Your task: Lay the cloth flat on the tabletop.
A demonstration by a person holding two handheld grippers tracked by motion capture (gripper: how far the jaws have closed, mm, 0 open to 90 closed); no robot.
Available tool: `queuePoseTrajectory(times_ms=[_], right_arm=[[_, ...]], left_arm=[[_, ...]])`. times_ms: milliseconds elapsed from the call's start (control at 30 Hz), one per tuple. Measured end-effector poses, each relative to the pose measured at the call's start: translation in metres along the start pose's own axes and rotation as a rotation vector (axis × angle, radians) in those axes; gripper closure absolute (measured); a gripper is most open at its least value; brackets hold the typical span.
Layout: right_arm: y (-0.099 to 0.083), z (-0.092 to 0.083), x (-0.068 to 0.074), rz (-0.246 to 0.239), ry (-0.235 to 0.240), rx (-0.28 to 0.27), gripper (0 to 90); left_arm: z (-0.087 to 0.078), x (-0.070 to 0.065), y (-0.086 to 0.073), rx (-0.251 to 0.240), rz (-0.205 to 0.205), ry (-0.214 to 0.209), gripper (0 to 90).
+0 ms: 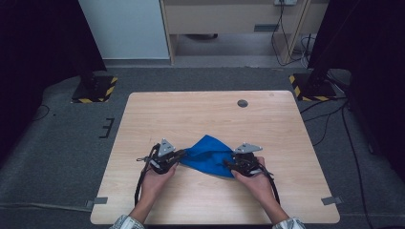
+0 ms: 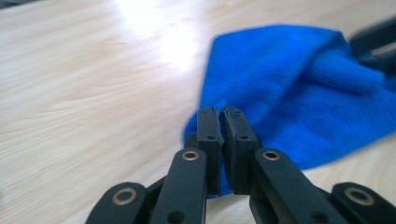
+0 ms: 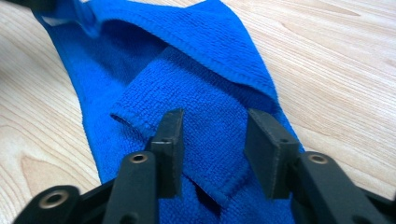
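A crumpled blue cloth (image 1: 207,155) lies on the wooden table (image 1: 191,114) near its front, between the two hand-held grippers. My left gripper (image 1: 179,155) comes at it from the left. In the left gripper view its jaws (image 2: 222,112) are pinched together on a corner of the cloth (image 2: 299,84). My right gripper (image 1: 229,164) is at the cloth's right end. In the right gripper view its jaws (image 3: 217,135) stand apart over a folded flap of the cloth (image 3: 210,70), with the pads (image 3: 170,135) not pressing on it.
A small round dark grommet (image 1: 242,103) sits in the tabletop at the back right. Two black stand bases with yellow-black tape (image 1: 93,88) (image 1: 310,86) flank the table's far corners on the grey floor. Cables (image 1: 329,119) run along the floor at the right.
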State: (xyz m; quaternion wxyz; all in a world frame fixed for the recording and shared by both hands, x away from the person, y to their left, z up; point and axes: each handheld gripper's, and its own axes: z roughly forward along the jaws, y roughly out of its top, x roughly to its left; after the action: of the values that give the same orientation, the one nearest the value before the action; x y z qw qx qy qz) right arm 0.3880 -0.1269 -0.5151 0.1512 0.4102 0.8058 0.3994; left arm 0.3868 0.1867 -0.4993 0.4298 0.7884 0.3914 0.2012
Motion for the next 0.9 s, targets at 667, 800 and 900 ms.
queuePoseTrajectory(times_ms=[667, 800, 900], right_arm=[[-0.003, 0.002, -0.009, 0.001, -0.032, 0.033, 47.5], [-0.003, 0.0, -0.01, 0.012, -0.009, 0.012, 54.3], [-0.002, -0.001, -0.009, -0.013, 0.023, -0.009, 67.6]], left_arm=[[-0.02, 0.039, -0.006, -0.058, -0.11, 0.1, 86.8], [-0.022, 0.041, -0.007, -0.066, -0.118, 0.111, 86.8], [-0.023, 0.043, -0.007, -0.073, -0.125, 0.118, 86.8]])
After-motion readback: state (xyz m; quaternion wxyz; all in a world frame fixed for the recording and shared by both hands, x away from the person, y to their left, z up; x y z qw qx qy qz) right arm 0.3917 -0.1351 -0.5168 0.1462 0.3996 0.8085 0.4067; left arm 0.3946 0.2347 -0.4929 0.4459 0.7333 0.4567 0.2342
